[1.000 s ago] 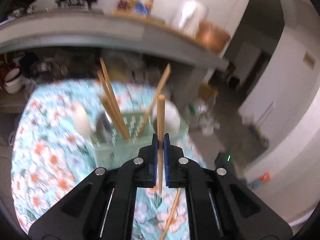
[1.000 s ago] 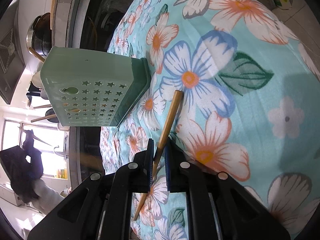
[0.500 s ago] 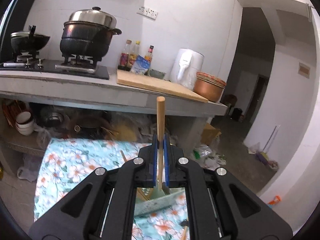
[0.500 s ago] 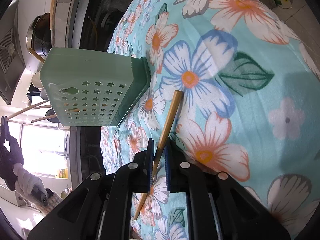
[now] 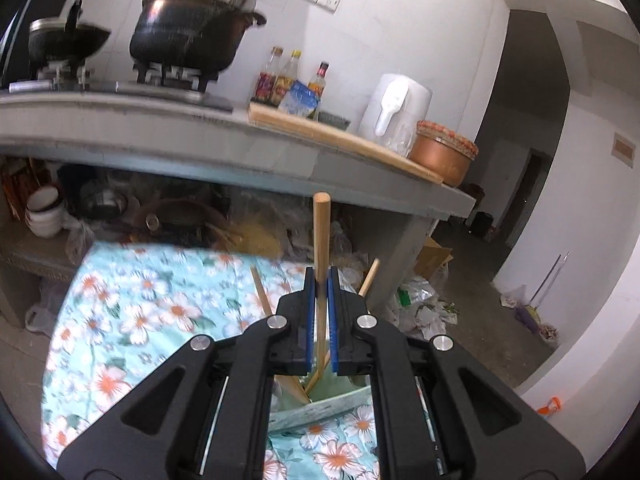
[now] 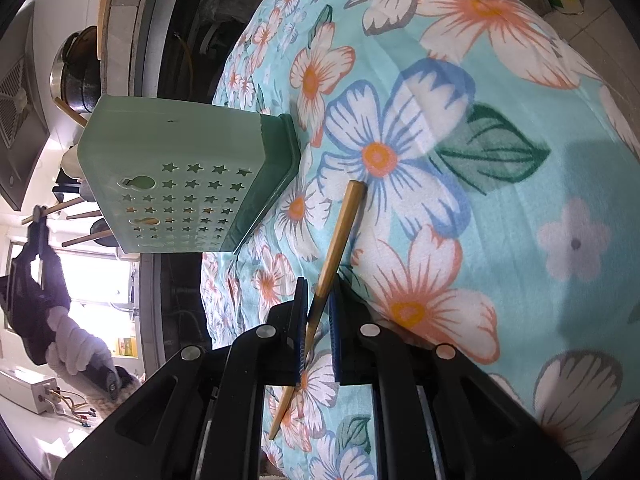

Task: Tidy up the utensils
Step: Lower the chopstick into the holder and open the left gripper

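**Both grippers pinch a chopstick near the green holder**

Left wrist view: the left gripper [image 5: 319,280] has its fingers [image 5: 308,320] pinched on an upright wooden chopstick [image 5: 321,236], its rounded end pointing up. Below the fingers, part of the green utensil holder [image 5: 320,404] stands on the floral cloth [image 5: 132,320] with more chopsticks [image 5: 260,292] leaning in it.

Right wrist view: the right gripper [image 6: 319,300] has its fingers [image 6: 299,320] closed on a second chopstick [image 6: 340,236] lying on the floral cloth [image 6: 500,220]. The star-punched holder [image 6: 188,176] stands near the counter's far edge, apart from this chopstick. A gloved hand [image 6: 74,344] holds the other gripper beyond it.

Black grippers [image 5: 319,292], blue-padded fingers [image 5: 307,320], silver screws, white glove [image 6: 74,344]
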A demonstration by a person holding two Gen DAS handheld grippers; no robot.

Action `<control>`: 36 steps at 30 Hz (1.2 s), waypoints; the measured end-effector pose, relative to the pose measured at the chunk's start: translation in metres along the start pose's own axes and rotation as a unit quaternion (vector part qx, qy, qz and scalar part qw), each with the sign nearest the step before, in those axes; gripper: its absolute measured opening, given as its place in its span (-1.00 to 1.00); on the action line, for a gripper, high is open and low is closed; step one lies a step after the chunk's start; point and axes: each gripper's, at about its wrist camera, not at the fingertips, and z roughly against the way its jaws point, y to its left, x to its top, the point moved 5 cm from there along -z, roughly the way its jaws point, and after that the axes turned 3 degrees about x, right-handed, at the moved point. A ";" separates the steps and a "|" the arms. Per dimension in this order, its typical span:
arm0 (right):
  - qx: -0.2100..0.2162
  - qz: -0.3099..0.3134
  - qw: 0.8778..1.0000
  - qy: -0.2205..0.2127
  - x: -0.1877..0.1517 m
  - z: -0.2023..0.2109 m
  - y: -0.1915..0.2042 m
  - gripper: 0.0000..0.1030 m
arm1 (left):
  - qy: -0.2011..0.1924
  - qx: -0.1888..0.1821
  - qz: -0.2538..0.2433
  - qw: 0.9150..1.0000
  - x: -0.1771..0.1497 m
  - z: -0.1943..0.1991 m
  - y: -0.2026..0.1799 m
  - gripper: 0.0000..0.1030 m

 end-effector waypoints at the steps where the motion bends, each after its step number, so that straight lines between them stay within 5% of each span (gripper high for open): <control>1: 0.000 0.000 1.000 0.000 0.000 0.000 0.000 -0.83 | 0.007 -0.005 0.007 1.000 -0.005 -0.006 0.002 -0.90; 10: -0.002 0.000 1.000 0.000 0.001 -0.001 0.000 -0.83 | 0.020 -0.022 0.031 0.999 -0.026 -0.017 0.011 -0.85; 24: -0.024 0.030 0.999 -0.017 -0.003 0.003 0.013 -0.79 | -0.031 -0.022 0.047 0.998 -0.019 0.014 0.021 -0.29; 32: -0.030 0.110 0.991 -0.075 0.004 0.036 0.066 -0.85 | -0.061 -0.008 0.068 0.996 -0.016 0.039 0.040 -0.12; 36: -0.038 0.188 0.975 -0.115 0.007 0.062 0.116 -0.88 | -0.063 0.003 0.082 0.995 -0.025 0.050 0.055 -0.09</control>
